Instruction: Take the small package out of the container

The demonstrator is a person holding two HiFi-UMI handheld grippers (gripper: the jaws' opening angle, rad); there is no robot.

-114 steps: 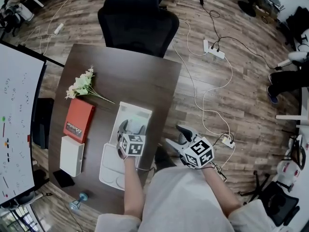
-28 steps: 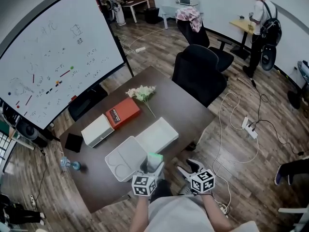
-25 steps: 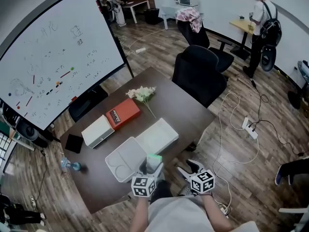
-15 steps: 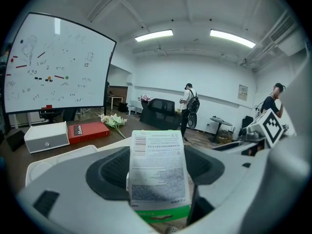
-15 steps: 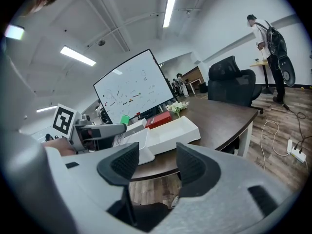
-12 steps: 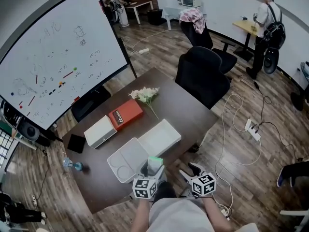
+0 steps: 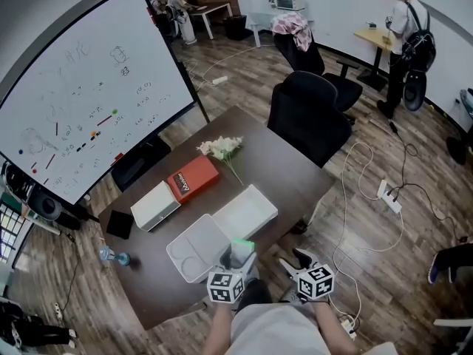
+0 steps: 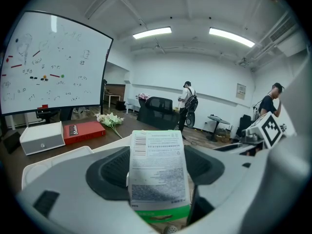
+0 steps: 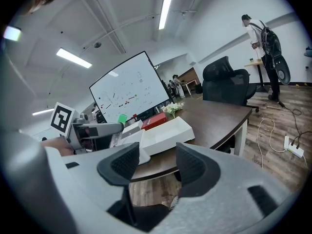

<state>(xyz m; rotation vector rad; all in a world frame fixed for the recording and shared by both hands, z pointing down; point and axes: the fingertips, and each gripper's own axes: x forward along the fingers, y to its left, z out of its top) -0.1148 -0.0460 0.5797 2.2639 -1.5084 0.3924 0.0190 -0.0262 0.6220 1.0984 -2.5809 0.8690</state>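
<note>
The small package [image 7: 240, 248], white with print and a green end, stands upright between the jaws of my left gripper [image 7: 235, 263], which is shut on it. In the left gripper view the package [image 8: 158, 155] fills the middle between the pads of that gripper [image 8: 157, 170]. It is held above the table's near edge, just in front of the open white container [image 7: 245, 210] and its lid [image 7: 194, 244]. My right gripper [image 7: 297, 263] hangs off the table's near right side. Its jaws [image 9: 158, 162] stand open with nothing between them. The right gripper view also shows the package [image 9: 121, 119] and the container [image 9: 168, 131].
On the dark table [image 7: 284, 170] lie a red book [image 7: 194, 183], a white box [image 7: 155, 205], a bunch of flowers [image 7: 222, 148] and a black pad [image 7: 120, 224]. A black chair [image 7: 310, 117] stands behind it, a whiteboard [image 7: 81, 102] to the left. Cables and a power strip [image 7: 388, 194] lie on the floor.
Earlier my left gripper was down in the container; now it holds the package up near the table's front edge. Over the last second both grippers have barely moved.
</note>
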